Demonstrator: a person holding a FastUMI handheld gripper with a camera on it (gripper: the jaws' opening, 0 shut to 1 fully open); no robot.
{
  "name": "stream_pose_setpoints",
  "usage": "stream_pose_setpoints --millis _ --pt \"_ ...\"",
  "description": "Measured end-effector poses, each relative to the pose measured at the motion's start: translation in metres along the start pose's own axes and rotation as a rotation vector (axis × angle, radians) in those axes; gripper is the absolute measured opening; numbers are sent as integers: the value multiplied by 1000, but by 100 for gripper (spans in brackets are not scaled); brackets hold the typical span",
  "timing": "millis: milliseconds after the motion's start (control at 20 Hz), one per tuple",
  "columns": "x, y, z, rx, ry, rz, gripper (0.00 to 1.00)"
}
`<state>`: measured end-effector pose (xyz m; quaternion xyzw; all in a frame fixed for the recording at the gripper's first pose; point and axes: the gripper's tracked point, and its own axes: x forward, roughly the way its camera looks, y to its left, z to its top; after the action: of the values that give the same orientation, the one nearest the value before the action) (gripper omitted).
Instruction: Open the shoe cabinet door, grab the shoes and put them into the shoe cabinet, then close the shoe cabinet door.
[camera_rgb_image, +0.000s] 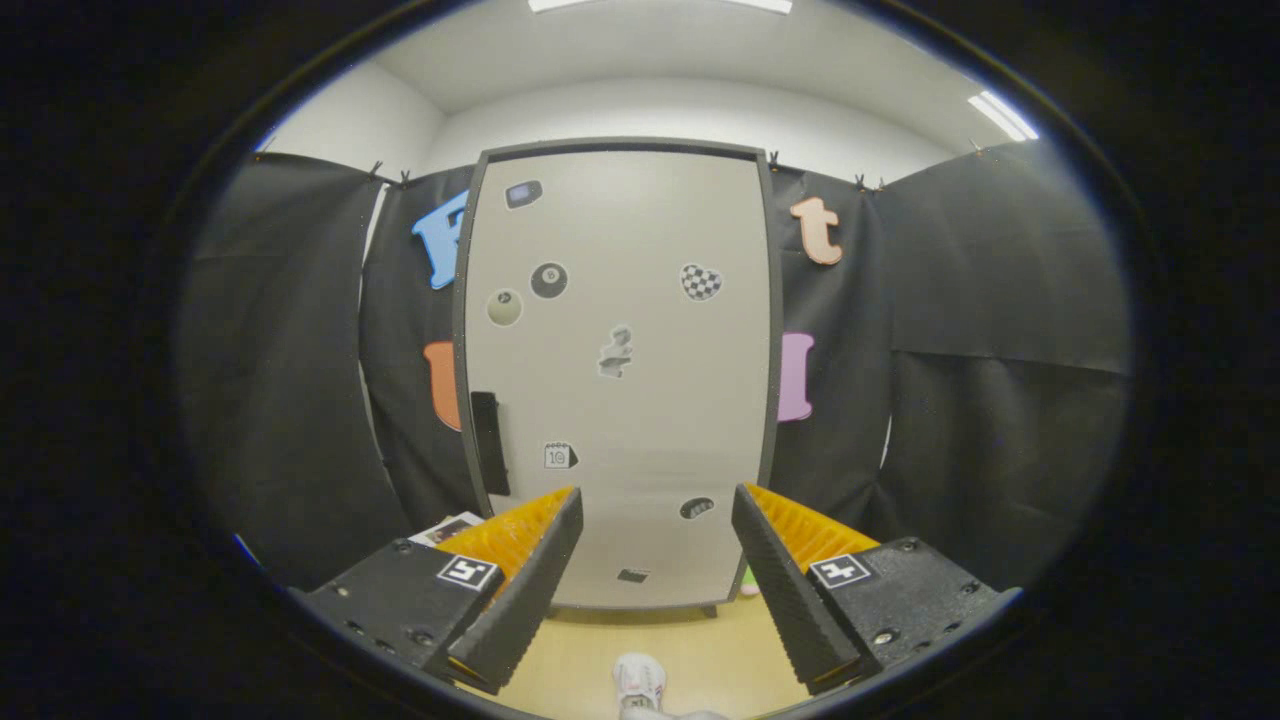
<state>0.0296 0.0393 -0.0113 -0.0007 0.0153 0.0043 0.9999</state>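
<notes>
Gripper view: tongs (657, 530) wide apart, empty, facing shut cabinet door (620, 350).

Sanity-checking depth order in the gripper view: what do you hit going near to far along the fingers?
White shoe on the floor between the open gripper fingers → bare wooden floor → closed shoe cabinet door, its black handle on the left edge → black cloth wall behind the cabinet.

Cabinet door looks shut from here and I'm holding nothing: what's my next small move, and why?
Probably ease the open gripper toward the black handle on the cabinet door. The door is closed, the fingers are empty and short of it, and the white shoe on the floor can't go in until it opens.
</notes>
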Motion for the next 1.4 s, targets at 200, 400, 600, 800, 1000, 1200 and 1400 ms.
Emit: stream_pose_setpoints --millis 200,400,600,800,1000,1200,1400 --pt "26 37 -5 -11 1 35 98" --pt "65 86 -8 10 4 87 98" --pt "102 131 -14 6 9 118 98" --pt "146 156 -23 11 42 120 98" --pt "177 163 -30 37 75 109 95" --pt "190 170 -31 38 90 118 82" --pt "199 177 -40 43 117 128 62"
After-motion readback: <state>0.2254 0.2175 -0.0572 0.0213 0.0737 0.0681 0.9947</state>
